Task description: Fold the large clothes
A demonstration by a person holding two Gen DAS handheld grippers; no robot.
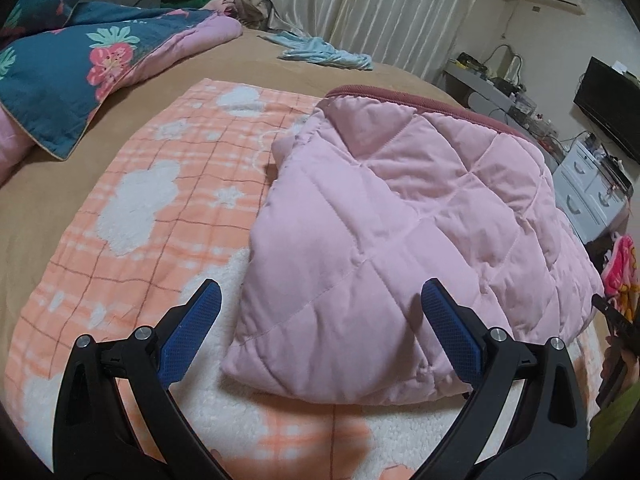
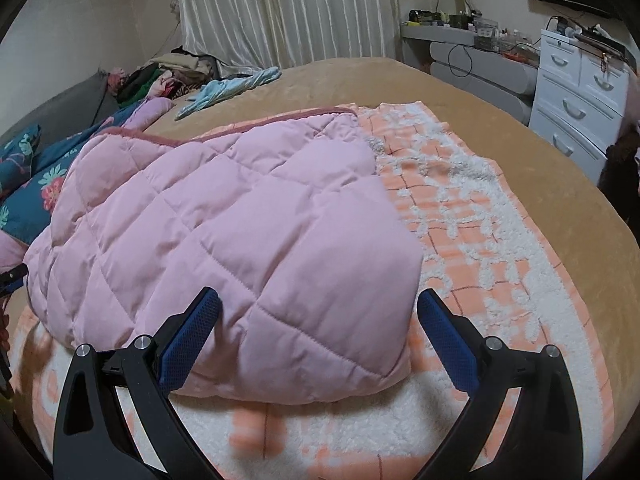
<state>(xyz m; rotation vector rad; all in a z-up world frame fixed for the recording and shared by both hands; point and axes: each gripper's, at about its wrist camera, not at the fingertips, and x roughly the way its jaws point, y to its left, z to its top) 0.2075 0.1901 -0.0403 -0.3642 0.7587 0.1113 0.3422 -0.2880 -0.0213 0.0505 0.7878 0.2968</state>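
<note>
A pink quilted garment [image 1: 400, 232] with a dark pink trim lies folded into a thick bundle on an orange and white checked blanket [image 1: 160, 200]. My left gripper [image 1: 322, 296] hovers open over the bundle's near left corner, its blue pads on either side of it with nothing held. In the right wrist view the same pink garment [image 2: 224, 232] fills the middle, lying on the blanket [image 2: 480, 248]. My right gripper [image 2: 318, 304] is open above the bundle's near right corner, its fingers wide apart and empty.
The blanket lies on a tan bed cover [image 1: 60, 208]. A blue floral quilt [image 1: 72, 64] is heaped at the far left, a light blue cloth [image 1: 324, 54] near the curtain. White drawers [image 2: 576, 92], a cluttered shelf [image 2: 460, 32] and a TV [image 1: 608, 108] stand at the right.
</note>
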